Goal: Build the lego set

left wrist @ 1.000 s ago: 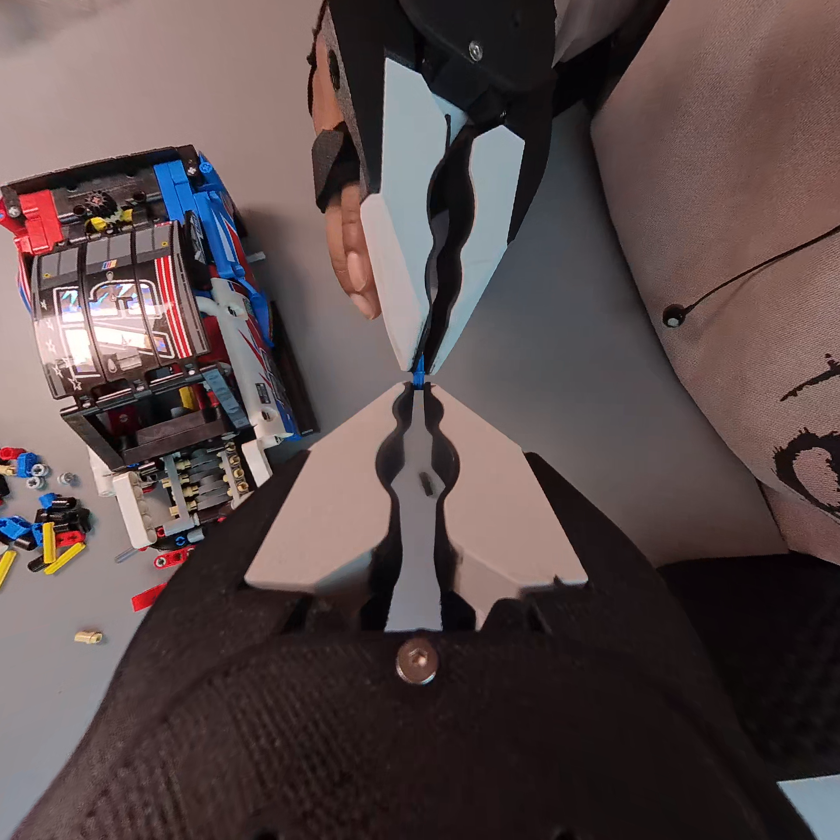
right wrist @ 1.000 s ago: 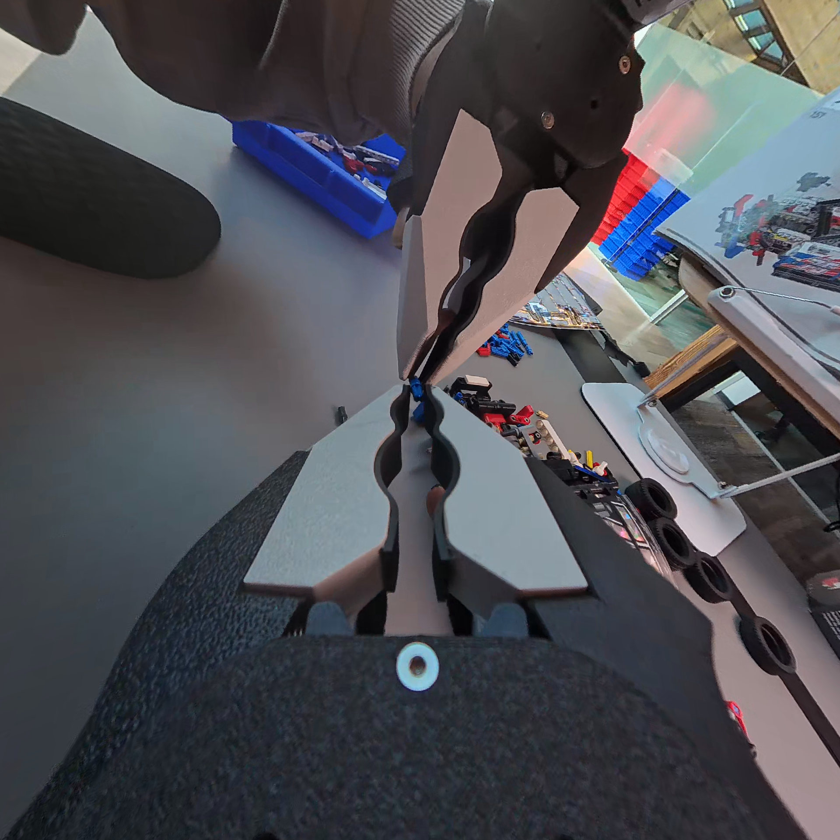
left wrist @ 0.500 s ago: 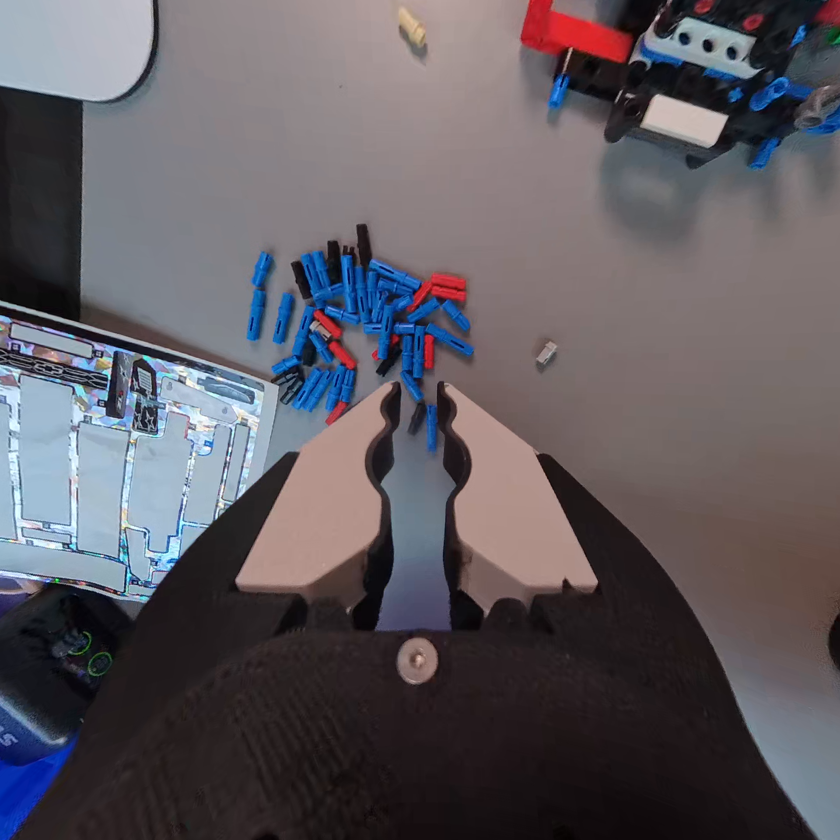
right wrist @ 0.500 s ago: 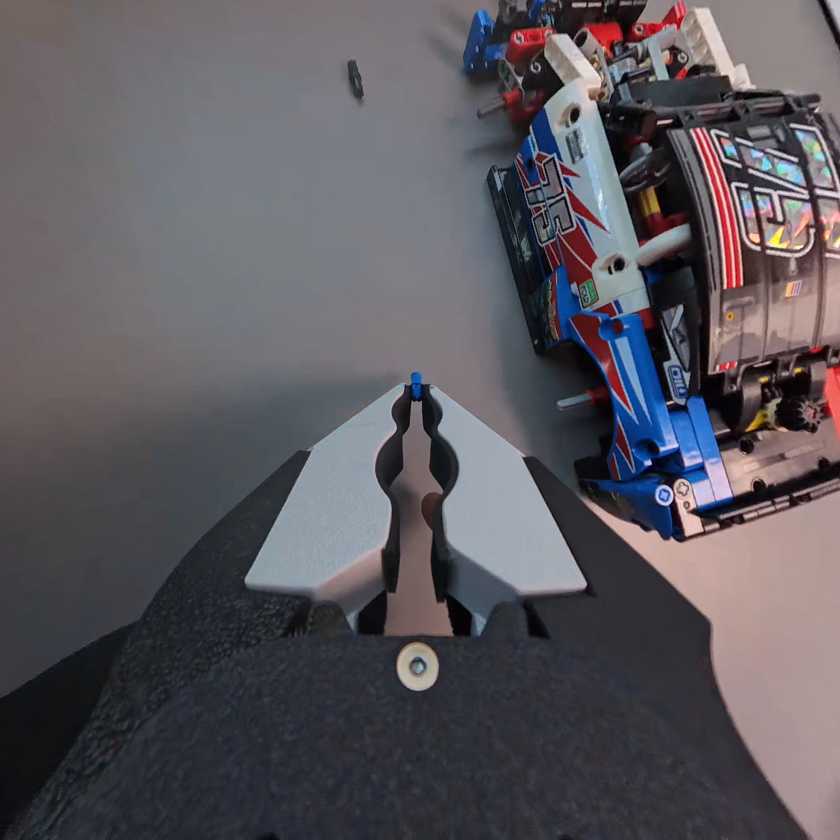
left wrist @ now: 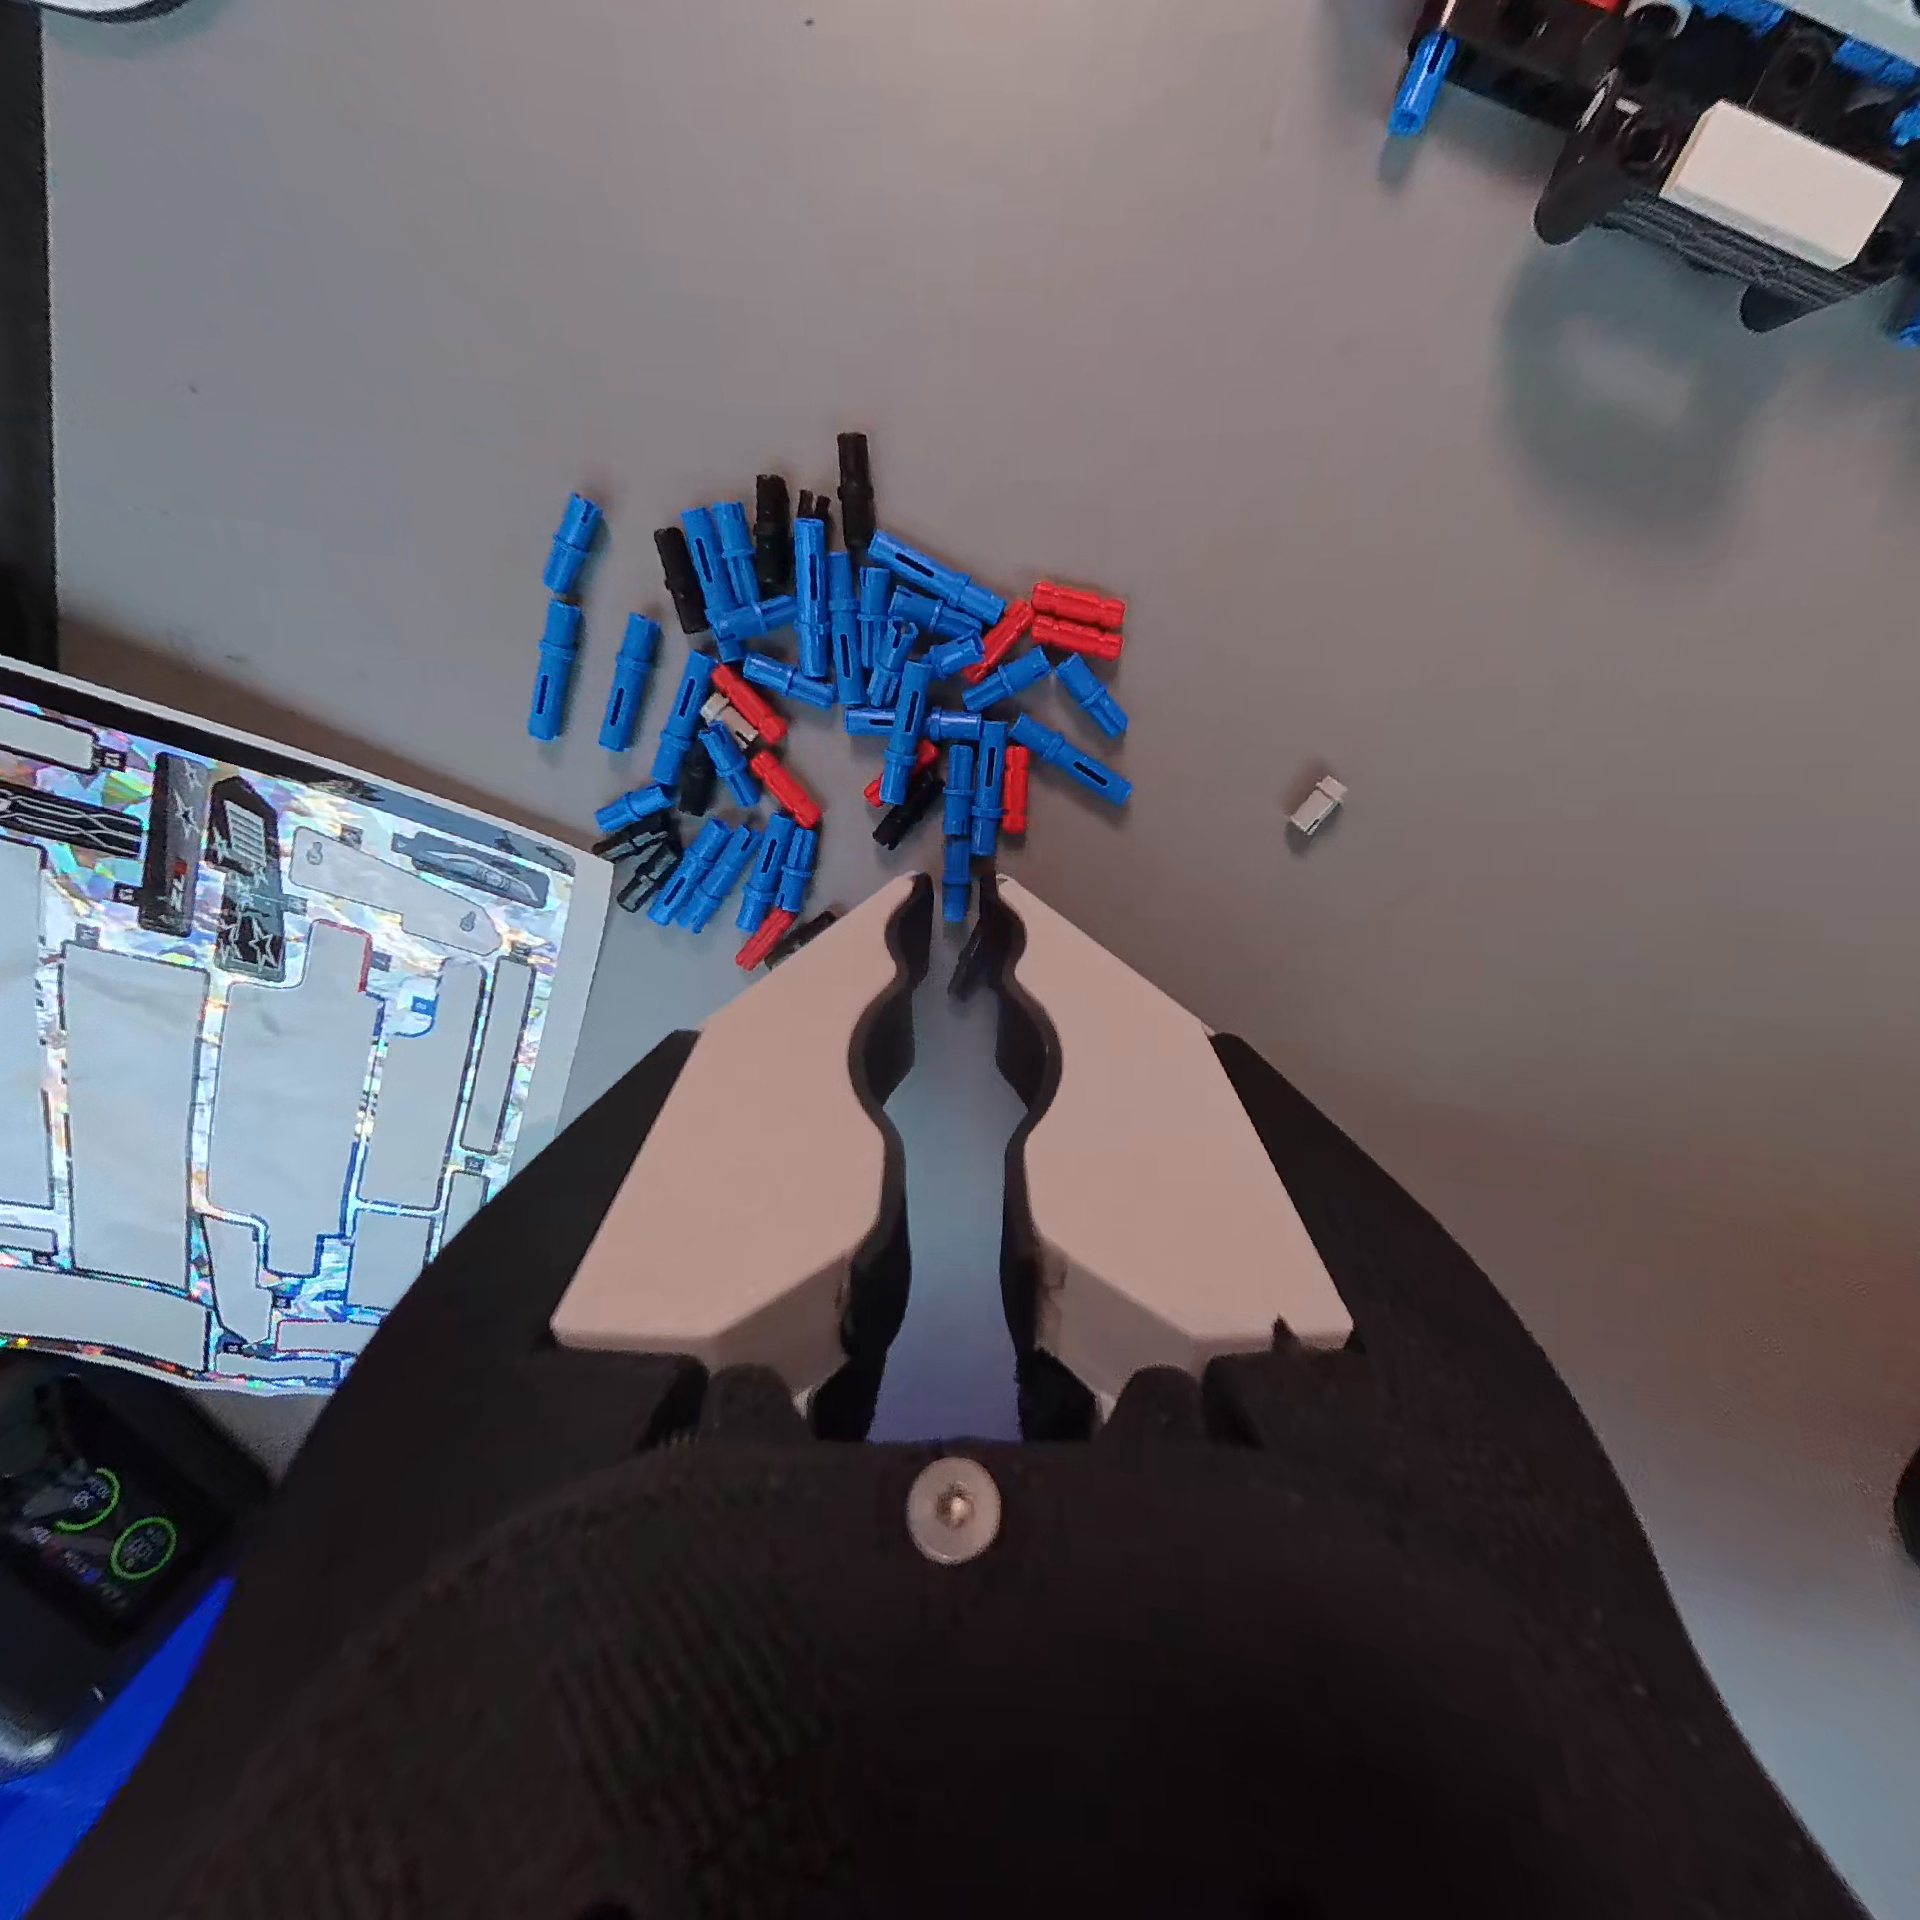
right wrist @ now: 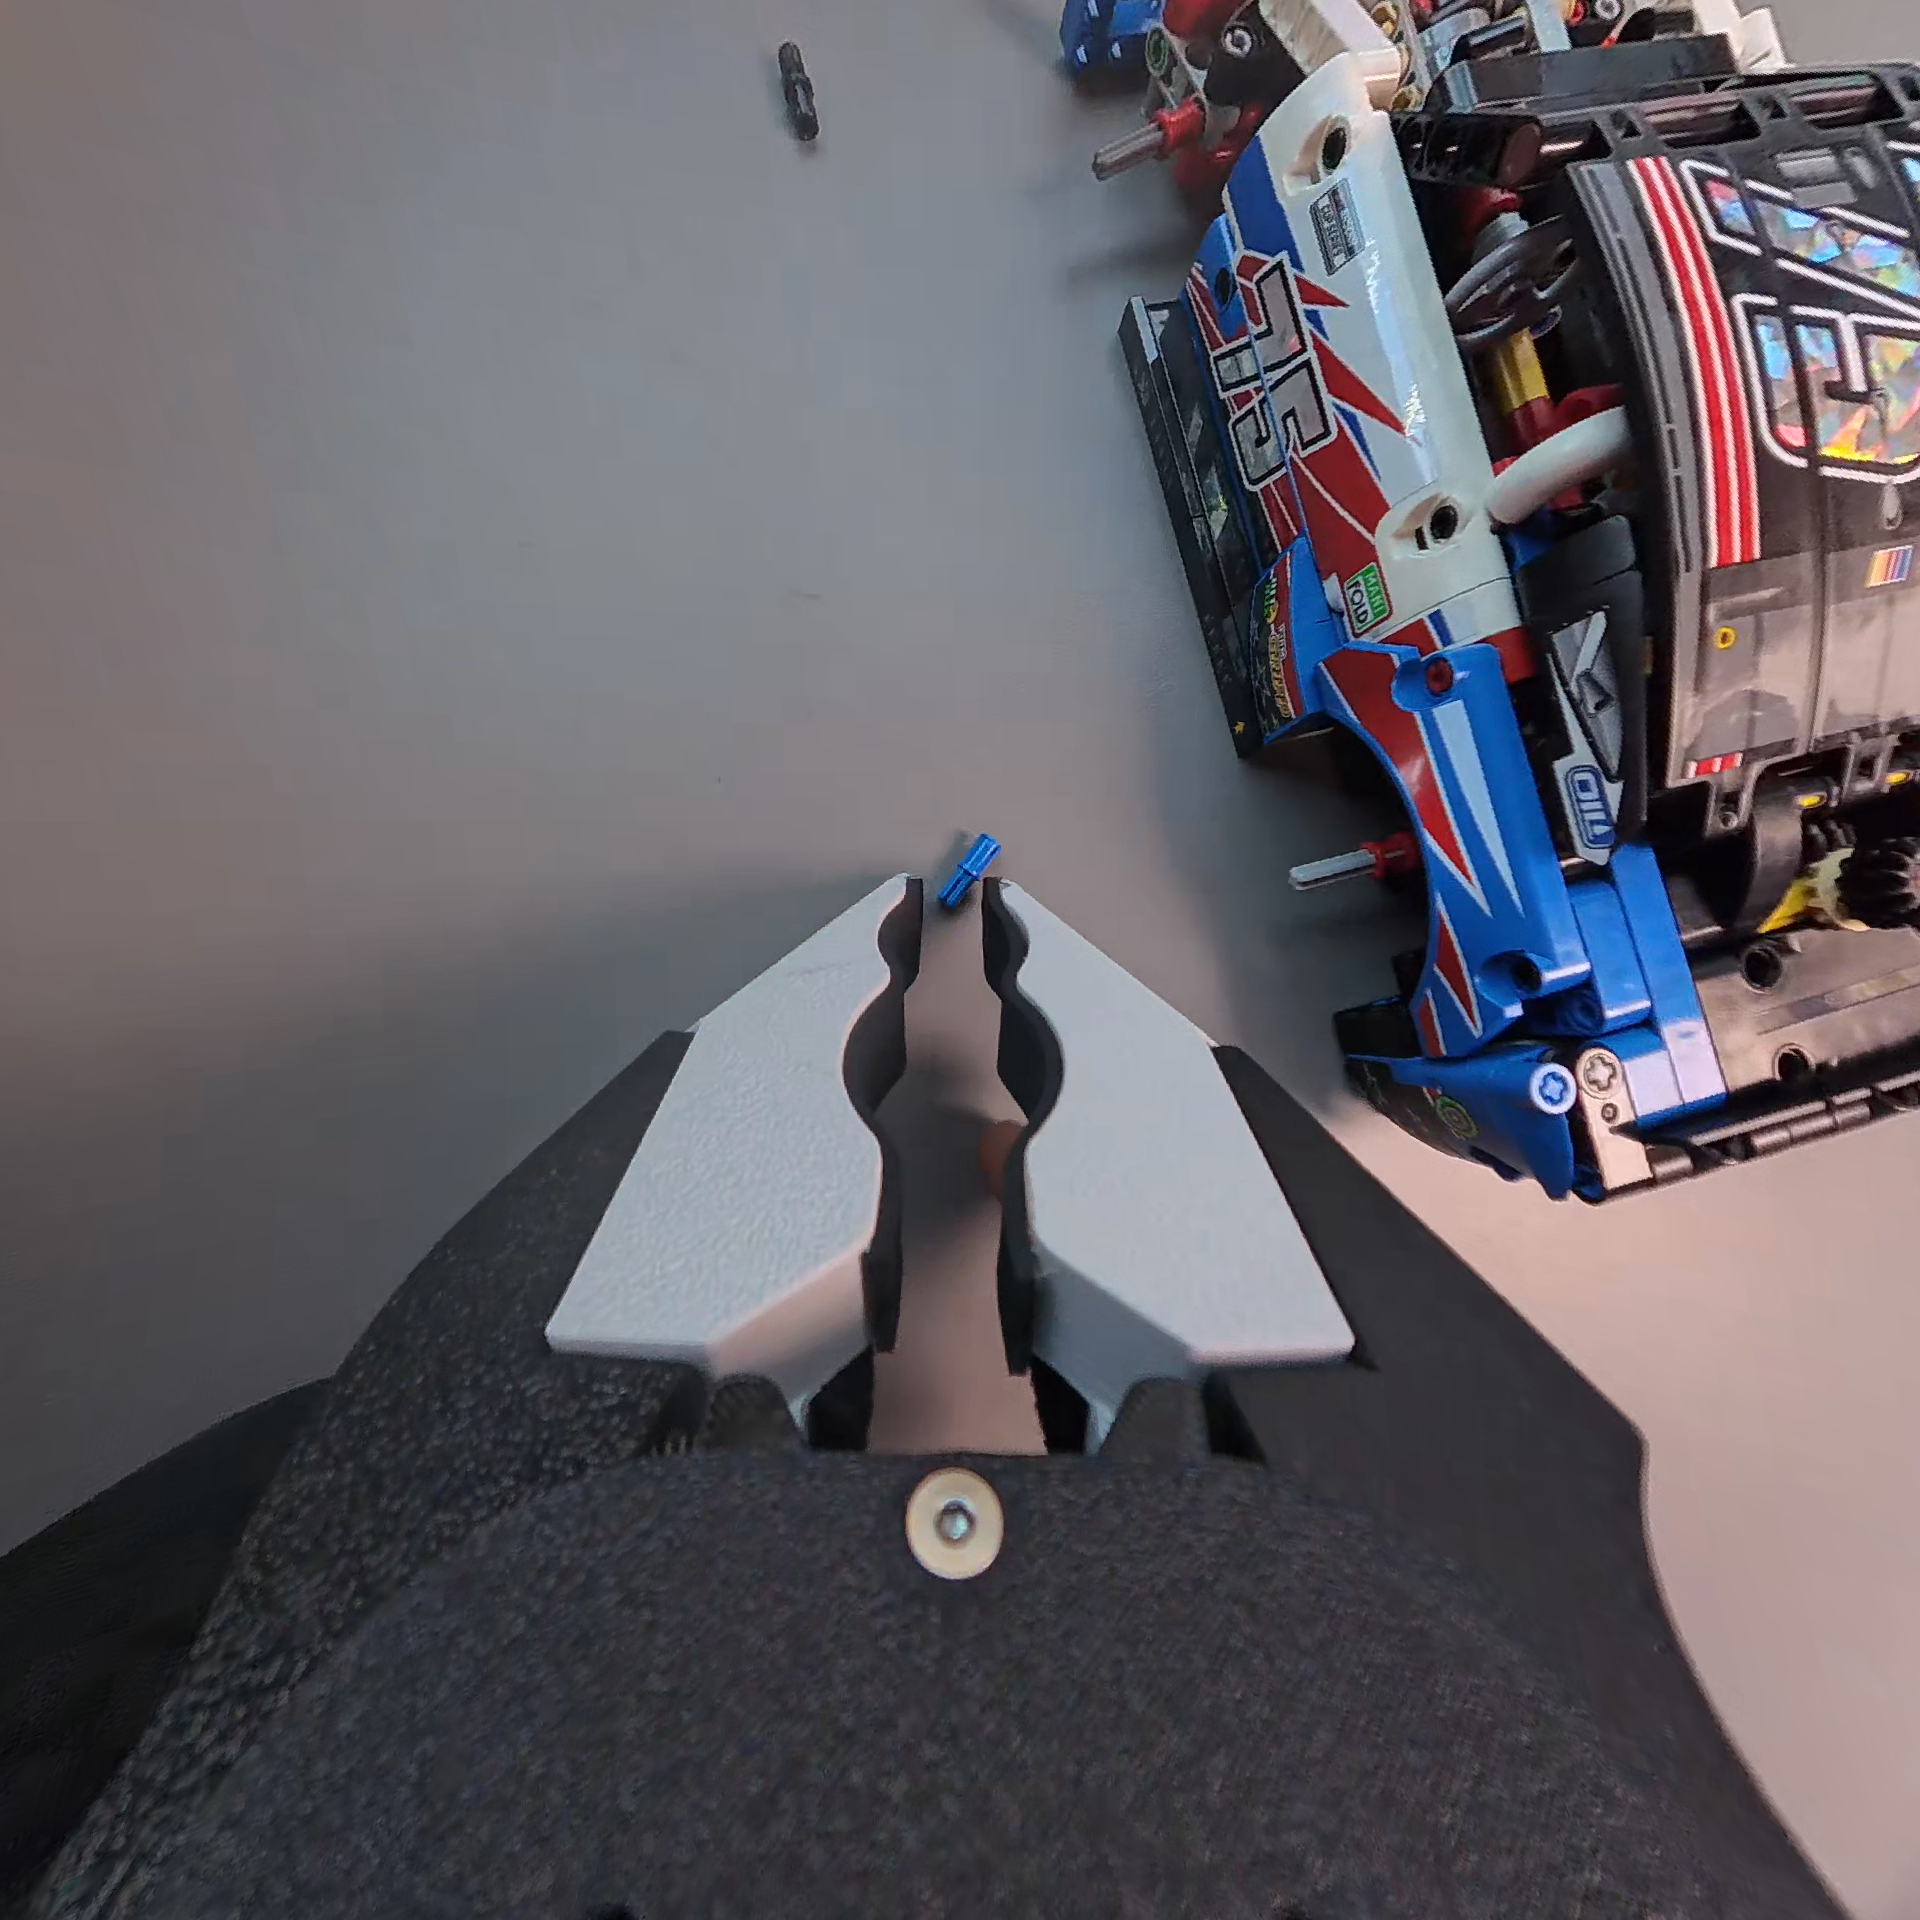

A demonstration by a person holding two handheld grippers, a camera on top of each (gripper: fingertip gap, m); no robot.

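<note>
left gripper [left wrist: 954, 883]: jaws slightly parted, nothing clamped; tips hang over the near fringe of the pin pile [left wrist: 842, 686] on the grey desk [left wrist: 1351, 520].
pile: mostly blue pins, some red and black, lying every which way. One blue pin [left wrist: 956, 883] points lengthwise into the gap between the tips; a black pin [left wrist: 971, 961] lies tilted just inside the right jaw.
key relation (left): that blue pin is dead ahead, its long axis in line with the fingers, so my read is the jaws would close across its width. Black pin risks being caught too.
right gripper [right wrist: 951, 883]: jaws a little apart, gripping nothing that I can see.
small blue pin [right wrist: 966, 857]: just past the right tips, slightly right of centre, tilted up-right. Can't tell if it touches a jaw or rests on the desk.
car model [right wrist: 1558, 623]: right side of the right wrist view, well clear of the tips. The right gripper is the nearer one.
sticker sheet [left wrist: 260, 1039]: holographic, left of the pile.
loose black pin [right wrist: 798, 91]: far, alone.
grey stud [left wrist: 1317, 805]: right of the pile.
writing: car panels carry printed decals and a number; not transcribing.
</note>
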